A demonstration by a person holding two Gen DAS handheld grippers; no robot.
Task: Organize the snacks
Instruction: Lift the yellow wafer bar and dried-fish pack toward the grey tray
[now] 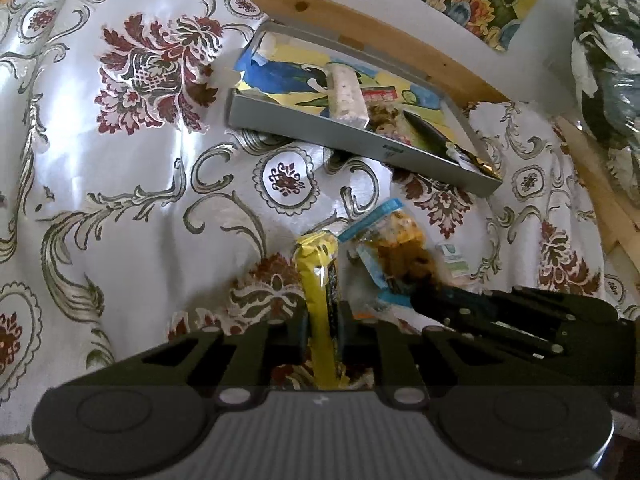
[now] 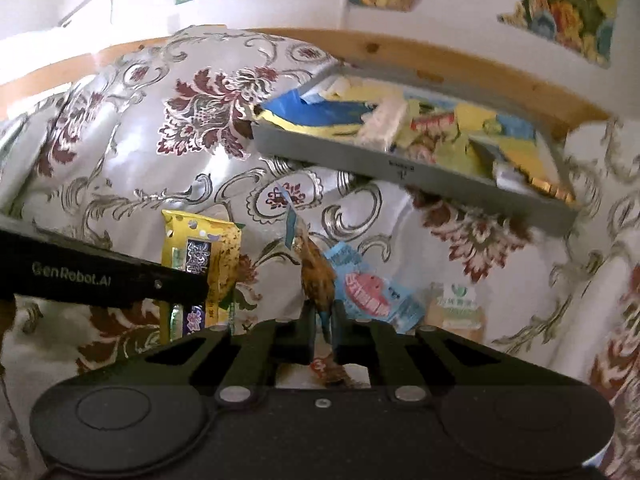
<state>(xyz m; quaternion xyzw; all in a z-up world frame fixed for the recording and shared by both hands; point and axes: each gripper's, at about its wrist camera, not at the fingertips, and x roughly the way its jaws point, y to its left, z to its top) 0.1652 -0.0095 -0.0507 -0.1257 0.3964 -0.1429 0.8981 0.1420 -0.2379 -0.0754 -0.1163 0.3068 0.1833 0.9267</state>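
My left gripper (image 1: 323, 330) is shut on a yellow snack packet (image 1: 320, 280), held edge-on above the cloth. In the right wrist view the same yellow packet (image 2: 200, 264) shows flat, pinched by the left gripper's black fingers (image 2: 176, 284). My right gripper (image 2: 323, 328) is shut on a clear packet of brown snacks with a blue seal (image 2: 318, 276); that brown snack packet (image 1: 396, 252) lies right of the yellow one in the left view. A grey tray (image 1: 360, 140) holding several snacks, among them a pale rice bar (image 1: 346, 94), sits farther back.
A blue-and-pink packet (image 2: 372, 292) and a small white-and-green packet (image 2: 456, 304) lie on the floral tablecloth (image 1: 120, 180) by my right gripper. A wooden table edge (image 1: 360, 28) runs behind the tray, with a wall beyond. A plastic bag (image 1: 608, 80) sits far right.
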